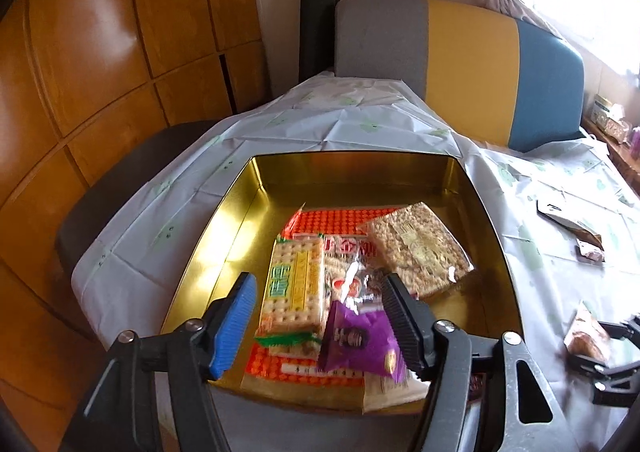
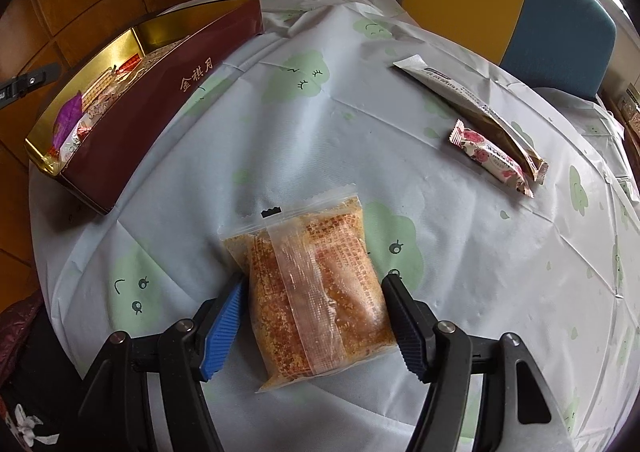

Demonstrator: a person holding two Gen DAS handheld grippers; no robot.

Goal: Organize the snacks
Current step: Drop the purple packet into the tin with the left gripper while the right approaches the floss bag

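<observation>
Snack pack (image 2: 316, 292): clear wrap, orange crumbly inside.

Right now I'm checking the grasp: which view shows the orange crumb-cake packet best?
The right wrist view: the orange crumb-cake packet lies whole and sharp on the tablecloth between open jaws. The left wrist view shows it only small and blurred at the edge.

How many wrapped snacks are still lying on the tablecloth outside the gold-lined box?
3: the clear-wrapped orange crumbly cake between the right gripper's fingers, the rose-print candy bar and the long tan sachet touching it far right.
</observation>
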